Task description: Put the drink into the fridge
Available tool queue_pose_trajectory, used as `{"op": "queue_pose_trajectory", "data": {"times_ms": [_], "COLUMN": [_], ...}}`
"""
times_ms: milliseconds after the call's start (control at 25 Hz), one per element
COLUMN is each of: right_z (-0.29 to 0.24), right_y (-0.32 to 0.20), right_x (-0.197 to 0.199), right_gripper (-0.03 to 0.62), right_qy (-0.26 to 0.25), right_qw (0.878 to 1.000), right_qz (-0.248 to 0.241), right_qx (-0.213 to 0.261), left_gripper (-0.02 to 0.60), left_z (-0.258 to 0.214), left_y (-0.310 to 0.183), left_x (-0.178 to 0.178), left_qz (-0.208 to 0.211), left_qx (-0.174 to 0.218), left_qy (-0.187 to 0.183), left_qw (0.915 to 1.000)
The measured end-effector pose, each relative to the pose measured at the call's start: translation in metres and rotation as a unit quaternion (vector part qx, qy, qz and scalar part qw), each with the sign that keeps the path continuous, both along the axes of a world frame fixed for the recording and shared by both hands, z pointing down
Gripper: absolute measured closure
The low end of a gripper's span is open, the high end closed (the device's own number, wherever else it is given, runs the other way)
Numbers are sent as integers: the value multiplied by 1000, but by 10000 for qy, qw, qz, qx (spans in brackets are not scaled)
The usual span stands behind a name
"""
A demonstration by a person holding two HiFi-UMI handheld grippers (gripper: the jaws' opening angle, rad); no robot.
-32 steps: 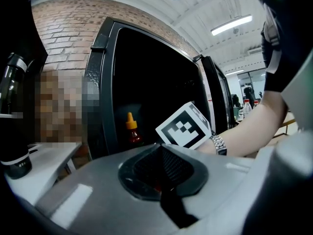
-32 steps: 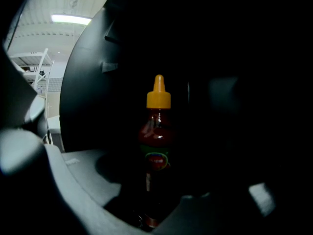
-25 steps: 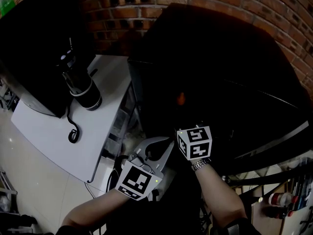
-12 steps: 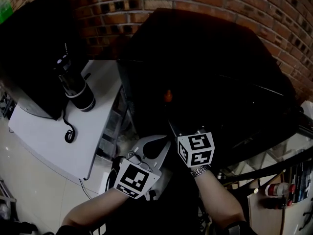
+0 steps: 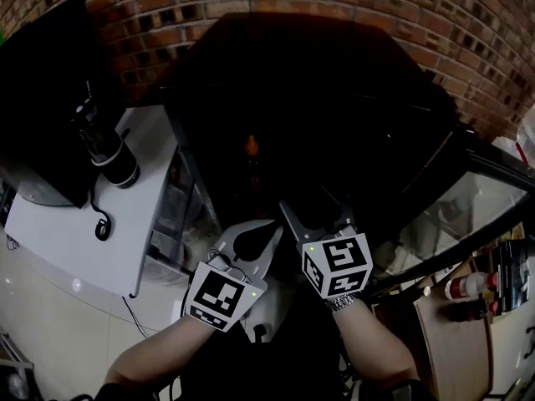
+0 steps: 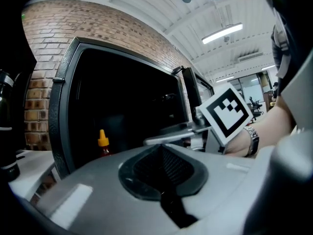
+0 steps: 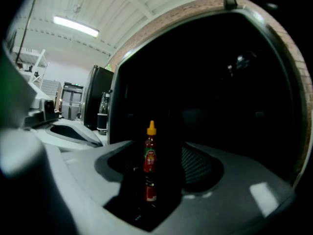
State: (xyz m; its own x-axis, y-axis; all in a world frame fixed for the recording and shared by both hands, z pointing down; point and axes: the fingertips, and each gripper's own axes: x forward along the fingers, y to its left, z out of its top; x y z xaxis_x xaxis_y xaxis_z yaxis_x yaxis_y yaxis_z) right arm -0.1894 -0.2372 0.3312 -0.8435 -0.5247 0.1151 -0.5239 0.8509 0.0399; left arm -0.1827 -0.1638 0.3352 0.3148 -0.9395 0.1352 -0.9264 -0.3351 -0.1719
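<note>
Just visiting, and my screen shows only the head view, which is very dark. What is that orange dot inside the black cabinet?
Observer: The right gripper view shows it clearly. It is the yellow cap of a red bottle with a green label, standing upright.
Operator: Is anything holding it?
Observer: No. The right gripper has its jaws apart, and the bottle stands well beyond them.
Operator: And the other one?
Observer: The left gripper is shut and empty in its own view.
</note>
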Motion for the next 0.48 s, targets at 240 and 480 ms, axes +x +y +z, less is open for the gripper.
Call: {"op": "queue_pose_trajectory", "data": {"times_ms": [240,480], "right_z": [3,3], "right_y": [25,46], "right_x": [71,148], "right_gripper": [309,309], "right_qy": [49,72], "right_qw": [9987,9941], "right_qz": [501,1080], "right_qx": [53,75], "left_gripper": [577,577], "left_z": [6,-1], "left_y": [6,14], "left_x": [44,112], "left_qz": [399,959], "left_qx": [10,91], "left_qy": [115,181], "left_qw": [9991,9952]}}
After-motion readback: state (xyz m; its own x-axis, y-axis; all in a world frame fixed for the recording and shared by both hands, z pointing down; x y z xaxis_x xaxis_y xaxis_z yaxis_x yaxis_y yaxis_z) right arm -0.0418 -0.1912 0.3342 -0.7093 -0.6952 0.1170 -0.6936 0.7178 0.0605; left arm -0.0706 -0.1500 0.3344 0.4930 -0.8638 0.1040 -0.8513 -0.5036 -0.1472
